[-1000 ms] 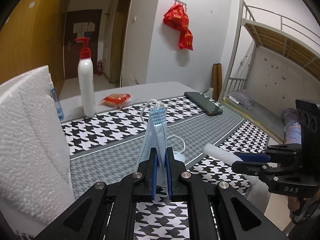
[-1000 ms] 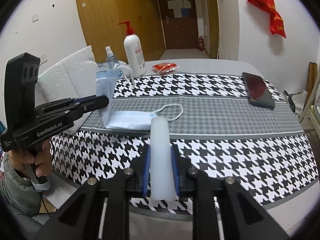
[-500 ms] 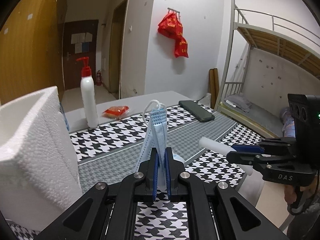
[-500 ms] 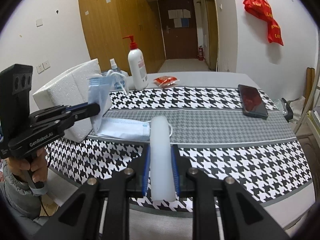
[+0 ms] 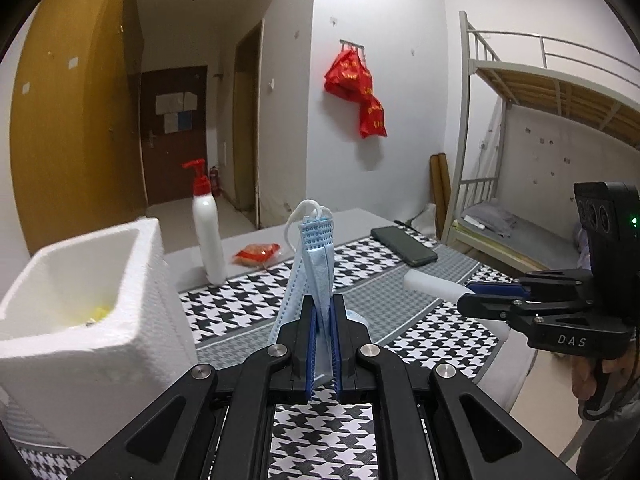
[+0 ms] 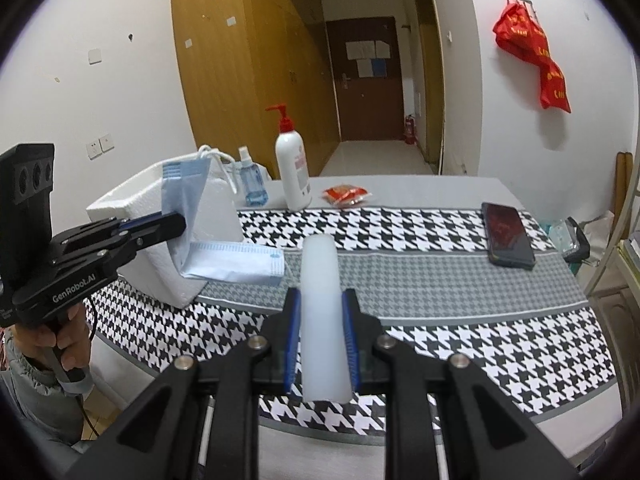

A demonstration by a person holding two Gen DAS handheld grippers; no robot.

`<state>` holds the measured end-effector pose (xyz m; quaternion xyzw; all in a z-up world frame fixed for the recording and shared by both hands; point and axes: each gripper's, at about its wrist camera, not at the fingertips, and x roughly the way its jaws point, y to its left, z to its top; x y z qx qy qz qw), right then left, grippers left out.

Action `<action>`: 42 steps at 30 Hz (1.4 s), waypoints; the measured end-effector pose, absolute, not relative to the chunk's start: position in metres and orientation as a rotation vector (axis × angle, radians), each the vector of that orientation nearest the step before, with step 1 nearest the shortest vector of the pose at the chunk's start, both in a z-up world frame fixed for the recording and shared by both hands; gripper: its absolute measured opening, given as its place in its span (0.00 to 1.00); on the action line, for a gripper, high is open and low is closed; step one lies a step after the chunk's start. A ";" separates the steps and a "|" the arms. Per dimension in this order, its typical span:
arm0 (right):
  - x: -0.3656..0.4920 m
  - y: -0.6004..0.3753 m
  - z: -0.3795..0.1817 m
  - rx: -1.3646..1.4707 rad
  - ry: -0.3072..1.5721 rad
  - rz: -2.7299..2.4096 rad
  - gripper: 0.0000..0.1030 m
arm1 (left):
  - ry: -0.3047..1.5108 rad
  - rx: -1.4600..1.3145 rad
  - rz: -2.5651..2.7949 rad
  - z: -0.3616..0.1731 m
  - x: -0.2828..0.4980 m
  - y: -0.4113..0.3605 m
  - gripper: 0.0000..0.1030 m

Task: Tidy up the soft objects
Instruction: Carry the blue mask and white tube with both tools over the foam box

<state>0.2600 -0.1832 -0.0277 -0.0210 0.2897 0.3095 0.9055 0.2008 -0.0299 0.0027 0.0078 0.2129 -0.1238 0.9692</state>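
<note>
My left gripper (image 5: 321, 312) is shut on a folded blue face mask (image 5: 316, 252) and holds it upright in the air, right of the white foam box (image 5: 80, 300). In the right wrist view the left gripper (image 6: 178, 222) holds the mask (image 6: 186, 184) in front of the foam box (image 6: 136, 196). My right gripper (image 6: 320, 304) is shut on a white foam cylinder (image 6: 322, 300), held above the table's front part; it shows in the left wrist view too (image 5: 472, 290) with the cylinder (image 5: 430, 286). A second mask (image 6: 236, 266) lies on the table beside the box.
On the houndstooth tablecloth (image 6: 440, 264) stand a white pump bottle (image 6: 293, 176) and a small blue bottle (image 6: 252, 182). A red packet (image 6: 346, 194) and a black phone (image 6: 506, 234) lie farther back. A bunk bed (image 5: 540, 140) stands right of the table.
Both grippers have risen with their loads. The left gripper now holds the mask higher, near the level of the foam box's open top, and the box's inside has come into view.
</note>
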 end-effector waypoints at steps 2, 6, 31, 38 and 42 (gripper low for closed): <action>0.258 -0.181 -0.023 -0.044 0.585 0.646 0.23 | 0.416 0.013 -0.244 0.007 0.194 -0.027 0.07; 0.254 -0.176 -0.015 -0.046 0.569 0.659 0.23 | 0.393 0.008 -0.235 0.013 0.181 -0.021 0.07; 0.230 -0.132 0.017 -0.071 0.462 0.787 0.23 | 0.329 -0.006 -0.077 0.035 0.126 0.026 0.07; 0.230 -0.109 0.021 -0.087 0.447 0.845 0.23 | 0.332 -0.024 -0.014 0.034 0.112 0.048 0.07; 0.232 -0.096 0.023 -0.100 0.440 0.875 0.23 | 0.324 -0.026 0.014 0.035 0.103 0.056 0.07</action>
